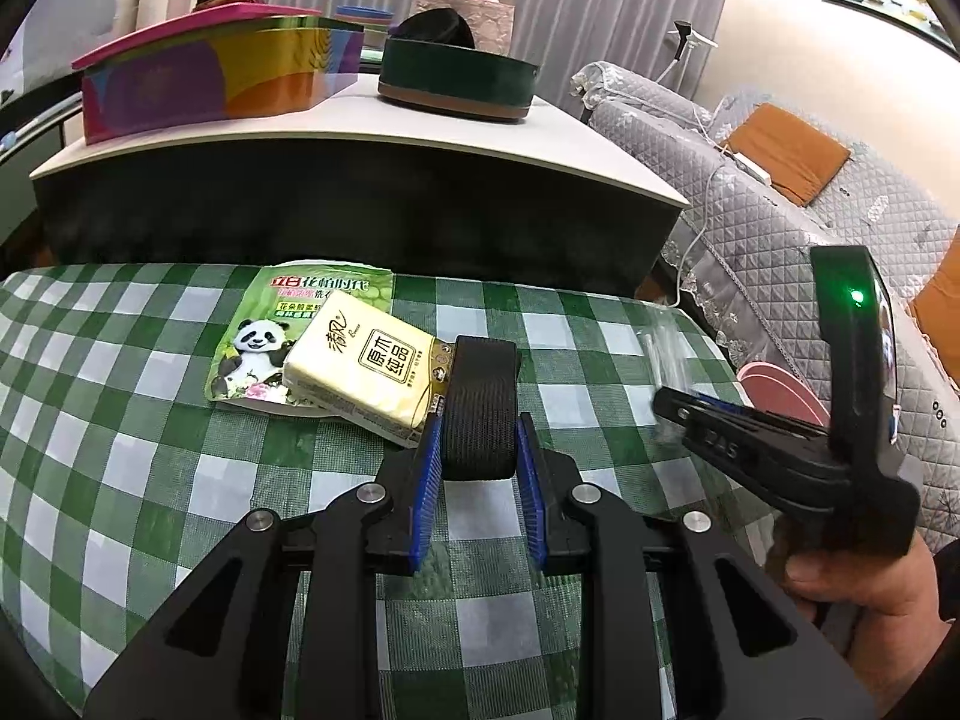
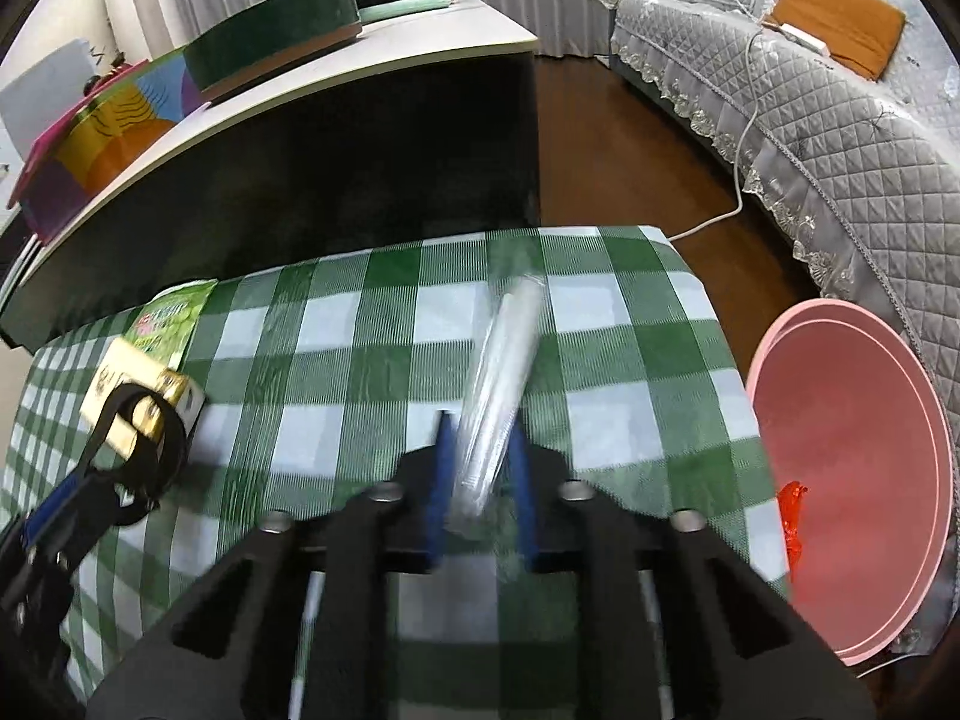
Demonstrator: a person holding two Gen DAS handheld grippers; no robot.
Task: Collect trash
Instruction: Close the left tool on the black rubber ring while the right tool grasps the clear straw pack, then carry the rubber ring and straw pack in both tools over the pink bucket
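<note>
My left gripper (image 1: 480, 429) is shut on a black roll of strap (image 1: 482, 408) over the green checked tablecloth (image 1: 150, 450). Just left of it lie a yellow tissue pack (image 1: 366, 360) and a green panda wrapper (image 1: 270, 330). My right gripper (image 2: 483, 450) is shut on a clear plastic wrapper (image 2: 501, 384) that sticks out forward over the cloth. The left gripper with its black roll (image 2: 141, 450) shows at the left of the right wrist view. A pink bin (image 2: 852, 480) stands right of the table with a red scrap (image 2: 792, 516) inside.
A raised white shelf (image 1: 540, 138) behind the table carries a colourful box (image 1: 204, 78) and a dark green round box (image 1: 456, 75). A grey quilted sofa (image 2: 810, 120) with an orange cushion (image 2: 840, 24) stands to the right. A white cable (image 2: 738, 180) runs across the wooden floor (image 2: 630, 150).
</note>
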